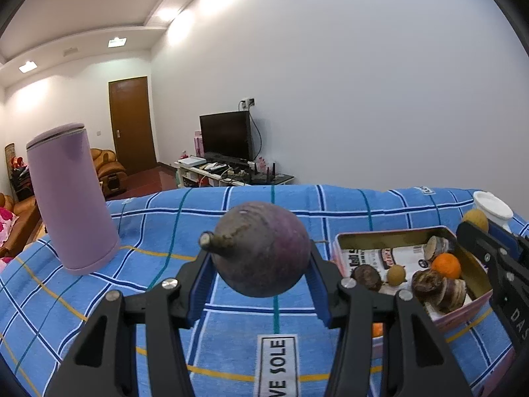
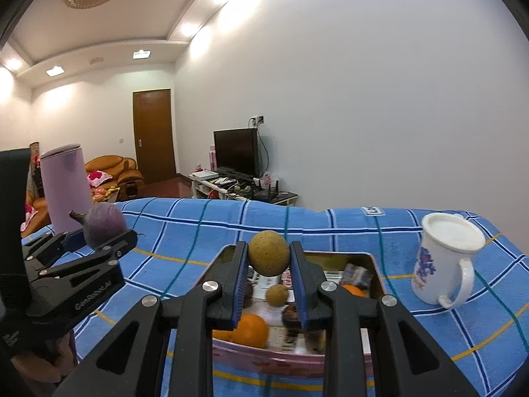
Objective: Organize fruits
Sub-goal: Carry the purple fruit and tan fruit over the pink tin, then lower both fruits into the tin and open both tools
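My left gripper (image 1: 261,264) is shut on a large purple round fruit (image 1: 261,248) with a stubby stem, held above the blue checked cloth, left of the tin. It also shows in the right wrist view (image 2: 104,220). My right gripper (image 2: 269,261) is shut on a small tan round fruit (image 2: 268,253), held above the pink metal tin (image 2: 264,360). The tin (image 1: 390,235) holds an orange (image 1: 446,265), a small tan fruit (image 1: 396,274) and several dark brown fruits (image 1: 429,283).
A tall lilac tumbler (image 1: 71,198) stands on the cloth at the left. A white lidded mug (image 2: 446,261) with a blue flower print stands right of the tin. The blue checked cloth (image 1: 165,218) covers the table. A TV and a door stand far behind.
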Demonstrator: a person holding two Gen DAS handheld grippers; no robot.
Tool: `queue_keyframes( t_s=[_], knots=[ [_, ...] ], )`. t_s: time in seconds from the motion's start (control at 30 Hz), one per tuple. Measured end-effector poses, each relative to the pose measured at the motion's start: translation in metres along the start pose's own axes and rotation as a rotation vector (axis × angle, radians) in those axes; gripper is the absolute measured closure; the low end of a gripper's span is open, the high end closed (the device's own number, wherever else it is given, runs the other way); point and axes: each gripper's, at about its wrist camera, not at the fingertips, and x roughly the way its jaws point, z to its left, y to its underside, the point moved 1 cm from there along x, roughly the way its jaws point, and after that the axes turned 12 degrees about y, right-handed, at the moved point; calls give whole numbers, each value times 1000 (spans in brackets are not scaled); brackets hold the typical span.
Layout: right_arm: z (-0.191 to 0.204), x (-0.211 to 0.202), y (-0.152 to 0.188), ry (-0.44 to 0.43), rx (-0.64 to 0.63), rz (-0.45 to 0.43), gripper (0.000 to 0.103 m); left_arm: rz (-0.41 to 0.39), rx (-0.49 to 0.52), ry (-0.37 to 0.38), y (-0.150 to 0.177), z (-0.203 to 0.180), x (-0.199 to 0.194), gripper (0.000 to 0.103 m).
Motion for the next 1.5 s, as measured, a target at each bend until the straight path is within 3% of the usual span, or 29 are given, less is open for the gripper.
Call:
queue_keyframes(
  t_s=[0.53,0.8,1.1,1.5],
  knots=[
    [-54,-2,-7,78,54,-37,76,-17,11,73,-12,-42,9,49],
    [-83,4,-8,134,92,-15,76,-7,27,118,-17,-63,20,49],
    [-86,22,-8,163,78,18,76,46,63,170,-17,-99,47,49],
    [-86,43,-2,152,89,103,76,101,47,193,-14,-102,69,49]
  ],
)
